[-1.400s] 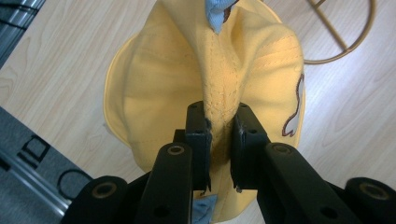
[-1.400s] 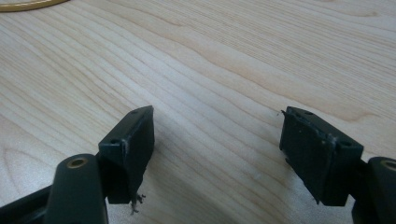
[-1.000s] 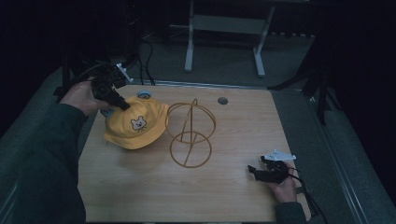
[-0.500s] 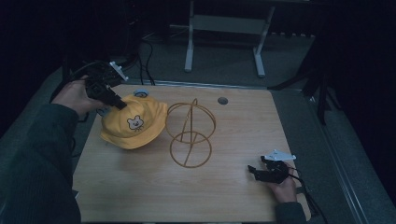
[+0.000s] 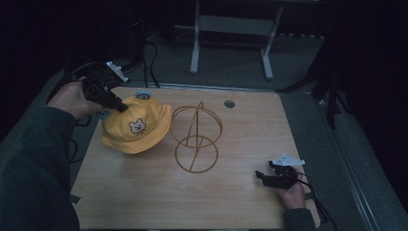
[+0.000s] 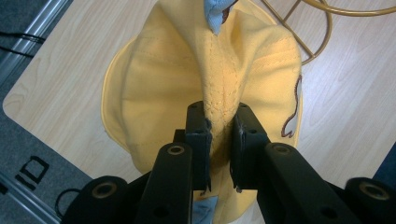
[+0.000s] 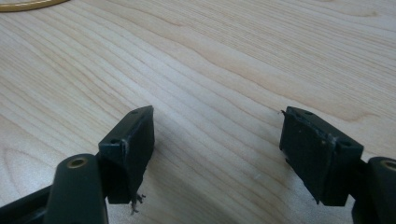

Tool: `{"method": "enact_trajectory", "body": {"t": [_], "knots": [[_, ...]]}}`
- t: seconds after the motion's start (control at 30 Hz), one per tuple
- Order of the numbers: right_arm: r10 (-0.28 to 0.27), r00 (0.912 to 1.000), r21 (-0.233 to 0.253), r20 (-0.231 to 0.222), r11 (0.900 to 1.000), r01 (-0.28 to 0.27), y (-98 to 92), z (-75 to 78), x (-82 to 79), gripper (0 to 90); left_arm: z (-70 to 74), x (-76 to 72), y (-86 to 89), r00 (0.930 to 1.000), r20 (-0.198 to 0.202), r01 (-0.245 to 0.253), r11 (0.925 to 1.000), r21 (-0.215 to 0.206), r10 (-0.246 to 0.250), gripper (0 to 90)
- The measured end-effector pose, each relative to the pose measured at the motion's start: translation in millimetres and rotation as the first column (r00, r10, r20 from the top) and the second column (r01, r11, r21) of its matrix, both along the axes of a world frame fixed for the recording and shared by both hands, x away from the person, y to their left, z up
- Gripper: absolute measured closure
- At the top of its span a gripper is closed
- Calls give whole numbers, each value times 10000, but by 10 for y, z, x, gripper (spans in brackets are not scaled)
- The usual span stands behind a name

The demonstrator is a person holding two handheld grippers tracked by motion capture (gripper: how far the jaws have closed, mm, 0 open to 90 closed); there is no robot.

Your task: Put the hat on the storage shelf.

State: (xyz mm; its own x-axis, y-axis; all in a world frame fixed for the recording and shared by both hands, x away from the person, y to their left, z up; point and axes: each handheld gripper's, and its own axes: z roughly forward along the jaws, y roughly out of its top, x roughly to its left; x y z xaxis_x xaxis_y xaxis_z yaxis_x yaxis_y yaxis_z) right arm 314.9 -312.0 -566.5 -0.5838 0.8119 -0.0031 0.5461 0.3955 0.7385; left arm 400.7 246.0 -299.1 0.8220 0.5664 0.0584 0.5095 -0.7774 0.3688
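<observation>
A light wooden table (image 5: 144,202) is standing in a dark room, with a grey metal frame (image 5: 231,29) showing on the floor beyond its far edge. Near the table's far left corner, the left gripper (image 5: 117,105) is pinching a fold of a yellow bucket hat (image 5: 137,130) between its nearly closed jaws; in the left gripper view the fabric (image 6: 219,119) is bunching up between the pads. The hat, bearing a small bear face, is lying toward the left edge, its rim touching the table. Just beside it, near the middle of the table, a gold wire stand (image 5: 196,136) is standing upright. Near the right front corner, the right gripper (image 5: 262,175) is resting with jaws spread wide, holding nothing.
</observation>
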Motion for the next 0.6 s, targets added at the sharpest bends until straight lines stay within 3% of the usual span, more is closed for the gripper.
{"method": "enact_trajectory", "body": {"t": [0.6], "knots": [[0,10000,0,1,10000,0,0,0,0,261,136,-80,70,9998,178,88,9993,-371,-81,793]]}}
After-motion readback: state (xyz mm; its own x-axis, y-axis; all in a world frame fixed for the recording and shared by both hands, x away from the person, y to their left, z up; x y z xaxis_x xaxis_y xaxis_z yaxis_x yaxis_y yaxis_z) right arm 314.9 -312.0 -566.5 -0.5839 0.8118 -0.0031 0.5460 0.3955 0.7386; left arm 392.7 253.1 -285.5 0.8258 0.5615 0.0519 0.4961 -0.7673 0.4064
